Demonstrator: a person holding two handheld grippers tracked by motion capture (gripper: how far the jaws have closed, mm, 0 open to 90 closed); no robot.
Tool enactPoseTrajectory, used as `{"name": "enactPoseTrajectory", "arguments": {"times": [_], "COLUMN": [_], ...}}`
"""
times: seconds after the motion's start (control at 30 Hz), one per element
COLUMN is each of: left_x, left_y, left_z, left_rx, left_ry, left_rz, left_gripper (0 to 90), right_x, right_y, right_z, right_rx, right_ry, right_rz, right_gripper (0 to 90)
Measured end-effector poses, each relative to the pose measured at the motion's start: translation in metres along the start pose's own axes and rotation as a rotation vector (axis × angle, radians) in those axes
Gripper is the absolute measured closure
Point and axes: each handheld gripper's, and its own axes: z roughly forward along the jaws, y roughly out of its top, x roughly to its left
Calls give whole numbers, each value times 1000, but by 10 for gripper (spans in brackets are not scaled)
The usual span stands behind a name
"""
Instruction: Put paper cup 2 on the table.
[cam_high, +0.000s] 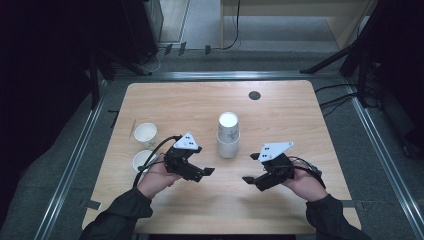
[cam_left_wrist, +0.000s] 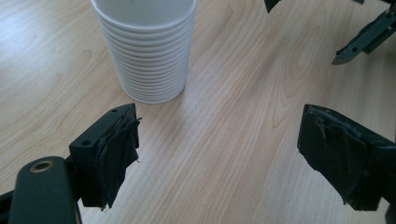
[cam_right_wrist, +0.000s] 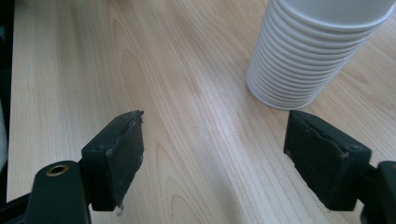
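your left tongs (cam_high: 204, 172) sit over the near half of the desk (cam_high: 280, 105), left of its middle, jaws spread wide with nothing between them; in the left gripper view the two black padded jaws stand well apart over bare wood. your right tongs (cam_high: 251, 168) hover over the near half too, right of the middle, jaws likewise spread and empty. the two point inward toward each other, tips near but apart.

the stack of white paper cups (cam_high: 228, 135) stands upright close to the desk's centre, just beyond both tongs and between them, touched by neither. in the left gripper view the stack (cam_left_wrist: 145, 51) rises past the left jaw, its nested rims ribbing the side; in the right gripper view it (cam_right_wrist: 308, 51) stands just beyond the right jaw.

two single cups rest toward the left edge: one (cam_high: 145, 134) upright with print on its side, the other (cam_high: 143, 161) nearer you, beside your left hand (cam_high: 157, 177), partly hidden by the cable.

a small dark round disc (cam_high: 254, 95) lies near the far edge
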Motion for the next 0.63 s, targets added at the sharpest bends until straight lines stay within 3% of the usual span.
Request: {"name": "enactPoseTrajectory", "arguments": {"times": [0.23, 0.63], "left_x": [-6, -6], "left_y": [-2, -6], "left_z": [13, 21], "left_rx": [16, 23], "left_ry": [7, 29], "left_rz": [10, 16], "left_gripper": [127, 127], "right_x": [3, 3], "right_y": [1, 0], "right_z": [2, 2], "right_rx": [-5, 5], "right_ry": [5, 11], "right_rz": [-1, 1], "right_gripper": [204, 204]}}
